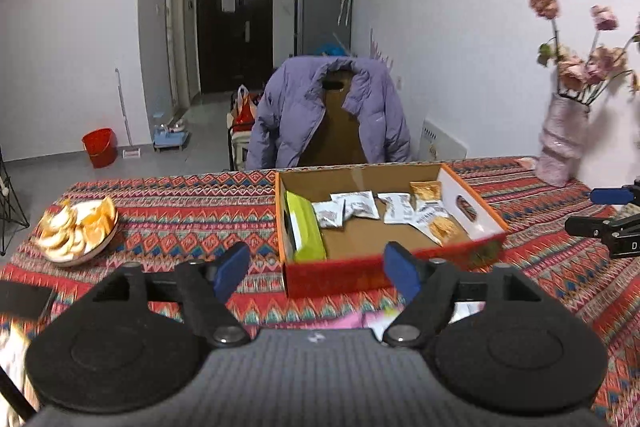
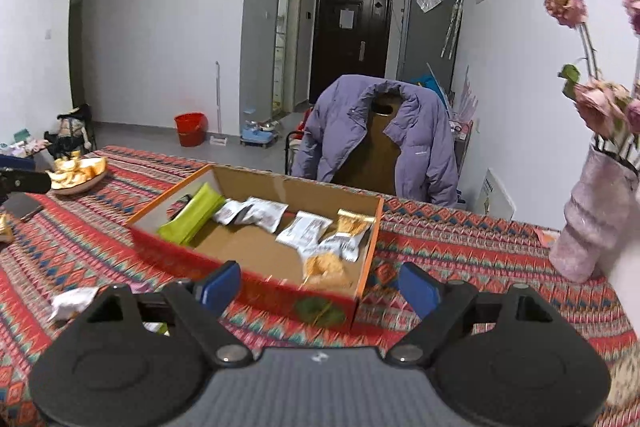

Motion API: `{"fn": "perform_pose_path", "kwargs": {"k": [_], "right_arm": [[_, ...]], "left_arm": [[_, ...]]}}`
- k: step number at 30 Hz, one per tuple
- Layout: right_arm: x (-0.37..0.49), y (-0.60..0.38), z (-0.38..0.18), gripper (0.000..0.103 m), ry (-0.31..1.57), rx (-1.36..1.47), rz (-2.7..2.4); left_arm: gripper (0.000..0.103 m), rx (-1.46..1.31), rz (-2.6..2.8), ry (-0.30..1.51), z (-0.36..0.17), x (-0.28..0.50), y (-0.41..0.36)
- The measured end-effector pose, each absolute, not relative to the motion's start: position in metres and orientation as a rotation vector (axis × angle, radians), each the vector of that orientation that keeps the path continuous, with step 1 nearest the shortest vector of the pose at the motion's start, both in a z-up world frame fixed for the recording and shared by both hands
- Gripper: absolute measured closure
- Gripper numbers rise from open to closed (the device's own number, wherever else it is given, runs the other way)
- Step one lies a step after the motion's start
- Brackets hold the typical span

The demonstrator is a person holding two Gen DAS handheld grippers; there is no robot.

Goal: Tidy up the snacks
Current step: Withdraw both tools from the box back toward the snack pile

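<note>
A shallow cardboard box, plain brown inside with a glossy red front wall and orange rims, is sitting at the centre of both views on a woven tablecloth patterned in red, blue and teal zigzag bands. Inside it, a lime-green packet is leaning on edge against the left wall; several crinkled white foil sachets are lying flat along the back, and a clear-fronted snack bag showing golden crisps is resting in the near right corner.

The left gripper is hovering just before the box's red wall, its blue rectangular pads spread wide with nothing between them. The right gripper is likewise standing released and empty at the box's near corner.

One loose white wrapper is lying on the cloth at lower left in the right wrist view. A round plate of orange wedges is sitting at middle left, and a ribbed pink vase of dried roses is standing at the right edge. A quilted purple jacket is draping over a chair behind the table.
</note>
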State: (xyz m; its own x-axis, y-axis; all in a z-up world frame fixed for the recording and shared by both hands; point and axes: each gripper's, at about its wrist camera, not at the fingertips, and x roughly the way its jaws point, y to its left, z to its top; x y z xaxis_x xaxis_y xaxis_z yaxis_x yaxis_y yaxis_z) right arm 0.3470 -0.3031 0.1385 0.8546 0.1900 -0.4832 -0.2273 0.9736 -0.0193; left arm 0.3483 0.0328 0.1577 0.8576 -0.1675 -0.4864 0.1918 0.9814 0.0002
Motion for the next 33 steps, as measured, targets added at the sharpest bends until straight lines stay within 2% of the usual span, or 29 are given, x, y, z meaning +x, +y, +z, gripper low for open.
{"fn": "perform_pose_path", "kwargs": {"k": [5, 10, 17, 25, 33], "right_arm": [[0.276, -0.296, 0.122, 0.009, 0.411, -0.067, 0.268], [0.21, -0.284, 0.102, 0.006, 0.38, -0.055, 0.254], [0.133, -0.266, 0.062, 0.006, 0.38, -0.032, 0.263], [0.09, -0.254, 0.021, 0.006, 0.44, 0.001, 0.277], [0.083, -0.247, 0.006, 0.006, 0.471, 0.031, 0.245]], "left_arm": [[0.022, 0.028, -0.158, 0.481, 0.125, 0.279, 0.04], [0.019, 0.003, -0.126, 0.454, 0.104, 0.209, 0.043], [0.019, 0.114, -0.064, 0.443, 0.077, 0.145, 0.025], [0.014, 0.121, -0.1, 0.404, 0.045, 0.09, 0.019], [0.014, 0.132, -0.109, 0.435, 0.029, 0.084, 0.021]]}}
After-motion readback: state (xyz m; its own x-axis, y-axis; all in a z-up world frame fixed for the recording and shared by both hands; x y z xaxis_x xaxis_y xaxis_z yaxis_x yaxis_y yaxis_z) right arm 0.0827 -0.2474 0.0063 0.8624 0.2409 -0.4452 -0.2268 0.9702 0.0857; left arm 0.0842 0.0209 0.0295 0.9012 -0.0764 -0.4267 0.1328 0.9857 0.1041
